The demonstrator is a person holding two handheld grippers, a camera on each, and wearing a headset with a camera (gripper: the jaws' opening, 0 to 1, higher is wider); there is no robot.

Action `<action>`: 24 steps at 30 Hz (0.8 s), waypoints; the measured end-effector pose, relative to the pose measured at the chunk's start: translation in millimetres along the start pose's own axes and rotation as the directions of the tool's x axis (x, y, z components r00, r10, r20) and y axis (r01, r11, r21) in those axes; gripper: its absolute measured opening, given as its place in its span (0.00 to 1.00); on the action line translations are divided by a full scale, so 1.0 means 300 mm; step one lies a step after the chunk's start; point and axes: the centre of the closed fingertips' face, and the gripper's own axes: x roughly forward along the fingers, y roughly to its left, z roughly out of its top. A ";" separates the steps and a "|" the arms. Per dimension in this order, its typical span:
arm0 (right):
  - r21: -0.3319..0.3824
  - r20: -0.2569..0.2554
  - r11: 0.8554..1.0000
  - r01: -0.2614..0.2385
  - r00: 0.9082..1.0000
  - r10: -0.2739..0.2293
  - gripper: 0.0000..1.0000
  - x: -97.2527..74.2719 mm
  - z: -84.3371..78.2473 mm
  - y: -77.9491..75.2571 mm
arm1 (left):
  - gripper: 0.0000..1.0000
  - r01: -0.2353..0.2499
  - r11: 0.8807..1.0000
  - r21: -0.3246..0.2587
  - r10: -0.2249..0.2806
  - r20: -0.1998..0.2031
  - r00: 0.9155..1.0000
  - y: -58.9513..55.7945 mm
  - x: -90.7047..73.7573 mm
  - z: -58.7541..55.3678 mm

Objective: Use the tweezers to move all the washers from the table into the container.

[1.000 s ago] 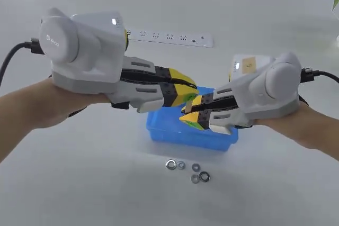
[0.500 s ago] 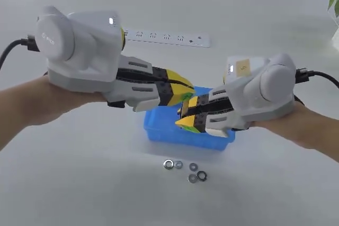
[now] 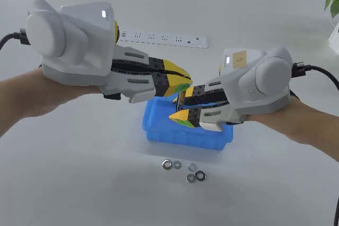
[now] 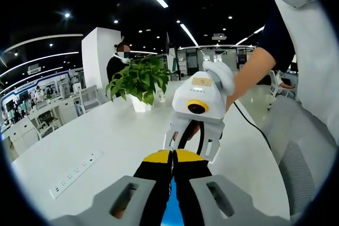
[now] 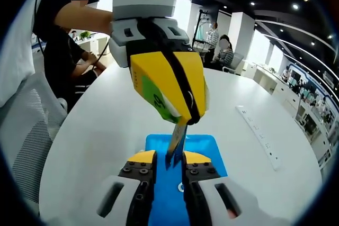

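Holding the tweezers in the left gripper: jaws pressed together on the upper end, the tool sticking out of the yellow tips toward the right gripper; right gripper jaws a little apart, the tweezers' lower end sitting between them; can't tell if either jaw touches it; both grippers tip to tip above the blue container; right gripper view shows one washer lying on the container floor, just past the right gripper's jaws; a cluster of loose washers on the white table, near the container's front wall but apart from it, on the person's side; power strip on the far side of the container, well apart; potted plant further back on the table in the left gripper view.
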 end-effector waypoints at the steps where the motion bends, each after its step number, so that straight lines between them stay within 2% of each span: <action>1: 0.007 0.001 1.000 -0.004 1.000 0.004 0.22 0.000 0.000 0.002 | 0.04 -0.005 1.000 -0.001 0.005 0.002 1.000 0.004 -0.002 0.002; 7: 0.014 -0.013 1.000 -0.008 1.000 0.008 0.30 -0.015 -0.022 0.015 | 0.04 -0.014 1.000 -0.002 0.014 0.007 1.000 0.014 -0.016 0.012; 9: 0.017 0.000 1.000 -0.001 1.000 0.001 0.33 -0.026 -0.023 0.020 | 0.04 -0.014 1.000 -0.002 0.014 0.011 1.000 0.011 -0.023 0.019; 12: 0.030 0.021 0.999 0.023 1.000 -0.024 0.43 -0.044 -0.022 0.017 | 0.04 -0.011 1.000 0.001 0.011 0.014 1.000 -0.006 -0.031 0.028; 15: 0.041 0.021 0.998 0.038 0.999 -0.039 0.47 -0.067 -0.024 0.024 | 0.04 0.001 1.000 0.009 -0.001 0.013 1.000 -0.038 -0.040 0.032; 19: 0.037 0.035 0.997 0.062 0.997 -0.064 0.48 -0.113 -0.020 0.036 | 0.04 0.005 1.000 0.016 -0.006 0.022 1.000 -0.078 -0.054 0.039; 24: 0.091 0.054 0.993 0.074 0.995 -0.079 0.58 -0.173 -0.031 0.073 | 0.04 0.010 1.000 -0.021 -0.010 0.006 1.000 -0.133 -0.080 0.013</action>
